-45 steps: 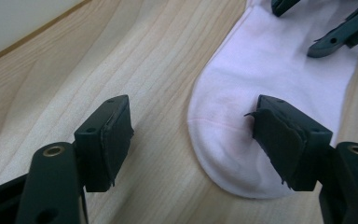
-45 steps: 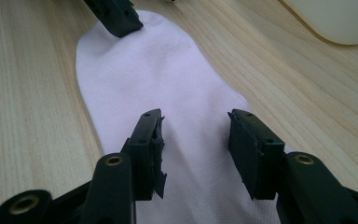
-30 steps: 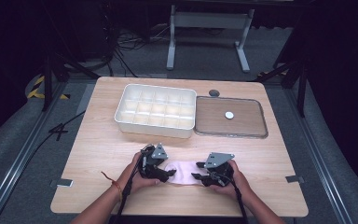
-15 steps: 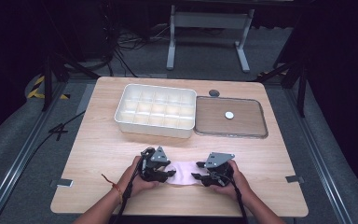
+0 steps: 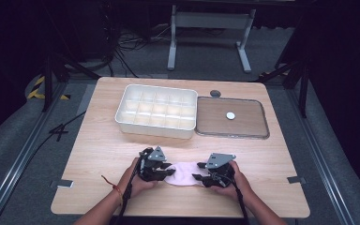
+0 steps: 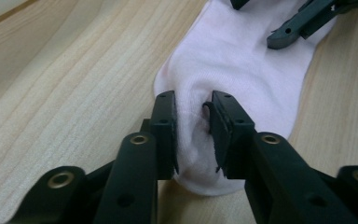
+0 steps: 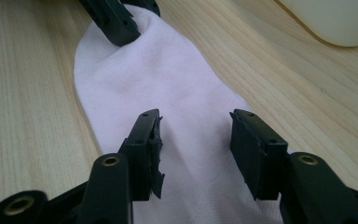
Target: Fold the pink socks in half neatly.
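A pale pink sock [image 5: 183,173] lies flat on the wooden table [image 5: 103,140] near its front edge, between my two hands. In the left gripper view my left gripper [image 6: 192,107] pinches a raised fold at one end of the sock [image 6: 242,60]; its jaws have just been closing with the cloth between them. My right gripper [image 7: 196,126] stands open over the other end of the sock [image 7: 168,79], one jaw on each side and cloth under the gap. From above, the left gripper [image 5: 168,172] and the right gripper [image 5: 198,177] face each other across the sock.
A white box with several compartments [image 5: 155,111] stands at the back middle of the table. Beside it on the right lies a flat brown tray [image 5: 243,129] with a small white disc [image 5: 230,115] on it. A dark round cap [image 5: 215,93] sits behind them.
The left gripper's jaws have closed in on the end of the sock and bunched it into a fold. Both hands have kept their places.
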`<action>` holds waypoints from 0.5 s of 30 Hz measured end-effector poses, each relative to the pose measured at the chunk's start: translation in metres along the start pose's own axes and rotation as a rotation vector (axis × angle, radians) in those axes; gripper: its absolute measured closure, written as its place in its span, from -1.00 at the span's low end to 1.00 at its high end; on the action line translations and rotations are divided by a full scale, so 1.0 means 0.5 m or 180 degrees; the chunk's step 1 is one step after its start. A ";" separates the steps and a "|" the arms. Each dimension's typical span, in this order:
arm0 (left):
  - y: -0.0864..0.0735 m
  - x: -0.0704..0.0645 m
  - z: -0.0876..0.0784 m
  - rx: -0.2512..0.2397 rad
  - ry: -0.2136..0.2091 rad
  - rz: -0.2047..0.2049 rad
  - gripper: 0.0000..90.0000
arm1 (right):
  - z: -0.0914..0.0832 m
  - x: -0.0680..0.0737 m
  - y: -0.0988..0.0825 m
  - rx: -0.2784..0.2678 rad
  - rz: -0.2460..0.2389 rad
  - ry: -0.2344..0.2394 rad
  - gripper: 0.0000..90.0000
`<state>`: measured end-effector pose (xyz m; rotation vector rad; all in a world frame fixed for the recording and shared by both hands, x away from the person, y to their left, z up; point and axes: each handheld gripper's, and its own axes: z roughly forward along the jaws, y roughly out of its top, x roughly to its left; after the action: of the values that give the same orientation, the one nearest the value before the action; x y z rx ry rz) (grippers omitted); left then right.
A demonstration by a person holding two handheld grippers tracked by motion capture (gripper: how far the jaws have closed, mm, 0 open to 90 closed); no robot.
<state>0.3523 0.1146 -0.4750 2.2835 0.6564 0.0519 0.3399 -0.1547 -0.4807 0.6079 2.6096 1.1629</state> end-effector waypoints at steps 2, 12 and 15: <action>-0.003 0.002 -0.001 -0.0025 -0.0051 -0.0107 0.70 | 0.001 -0.002 -0.002 -0.0026 0.0069 0.0023 0.17; -0.005 -0.003 -0.007 0.0033 -0.0016 -0.0039 0.80 | 0.003 0.000 0.002 -0.0007 0.0078 0.0009 0.16; -0.002 -0.007 -0.010 0.0064 0.0042 0.0070 0.80 | 0.004 0.000 0.002 -0.0005 0.0064 0.0020 0.16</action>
<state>0.3476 0.1167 -0.4714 2.3116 0.6413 0.0714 0.3410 -0.1527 -0.4811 0.6326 2.6135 1.1746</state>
